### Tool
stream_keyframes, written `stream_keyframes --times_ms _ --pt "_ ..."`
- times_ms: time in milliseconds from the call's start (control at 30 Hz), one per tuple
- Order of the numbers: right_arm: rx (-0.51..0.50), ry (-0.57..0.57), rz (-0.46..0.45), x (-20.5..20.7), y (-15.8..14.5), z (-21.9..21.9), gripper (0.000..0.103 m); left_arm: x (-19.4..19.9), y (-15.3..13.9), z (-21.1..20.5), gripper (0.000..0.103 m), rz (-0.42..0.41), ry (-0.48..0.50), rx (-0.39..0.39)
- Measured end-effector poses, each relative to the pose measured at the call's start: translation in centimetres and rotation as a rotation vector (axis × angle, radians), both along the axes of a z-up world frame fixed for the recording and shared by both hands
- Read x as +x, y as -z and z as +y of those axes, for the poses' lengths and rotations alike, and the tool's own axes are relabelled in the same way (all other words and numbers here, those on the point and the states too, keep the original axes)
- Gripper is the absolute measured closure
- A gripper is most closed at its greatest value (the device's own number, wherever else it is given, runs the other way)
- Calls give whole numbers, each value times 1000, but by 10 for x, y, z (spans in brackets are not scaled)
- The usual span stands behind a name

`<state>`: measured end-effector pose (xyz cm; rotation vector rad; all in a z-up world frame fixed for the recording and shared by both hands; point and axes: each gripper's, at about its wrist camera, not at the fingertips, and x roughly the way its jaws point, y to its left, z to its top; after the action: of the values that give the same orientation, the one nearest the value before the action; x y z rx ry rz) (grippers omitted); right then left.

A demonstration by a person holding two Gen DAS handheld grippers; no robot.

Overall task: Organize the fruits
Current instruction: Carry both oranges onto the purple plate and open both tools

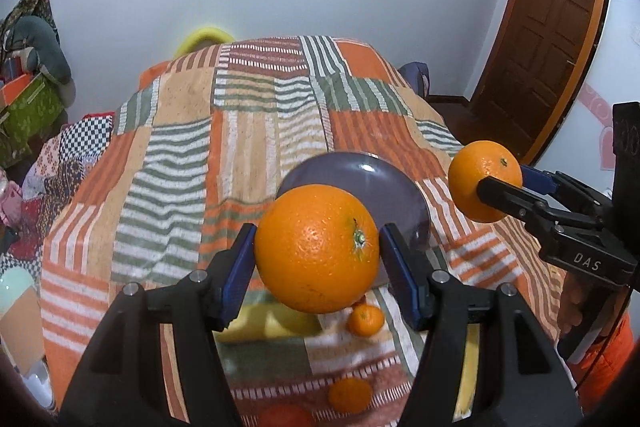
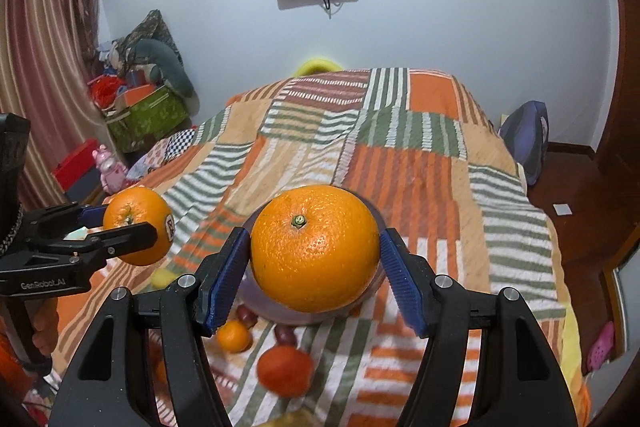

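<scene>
Where oranges (image 1: 316,247) (image 2: 314,247) fill tongs (image 1: 318,259) (image 2: 314,267), plate (image 1: 384,183) half hidden

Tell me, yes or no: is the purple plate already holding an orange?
No. The purple plate lies bare on the blanket, while both oranges are held above it, one in the left tool, one in the right.

White letters reading "DAS" are showing on the black body of the right tool (image 1: 500,187), at the right edge of the left wrist view. "GenRobot.AI" is showing in pale letters on the body of the left tool (image 2: 138,223), at the left of the right wrist view. A sticker on its orange (image 2: 138,225) is too small to read.
</scene>
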<state>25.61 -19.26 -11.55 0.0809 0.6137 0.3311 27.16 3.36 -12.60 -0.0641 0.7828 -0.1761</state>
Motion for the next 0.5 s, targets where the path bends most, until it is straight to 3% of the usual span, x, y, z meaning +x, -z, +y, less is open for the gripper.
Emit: stream_keyframes --times_ms 267,500 --pt "-7 5 -10 30 4 -3 40 36 0 -6 41 -9 -3 17" --pt "-15 -10 13 56 18 -1 40 76 18 -12 41 40 9 15"
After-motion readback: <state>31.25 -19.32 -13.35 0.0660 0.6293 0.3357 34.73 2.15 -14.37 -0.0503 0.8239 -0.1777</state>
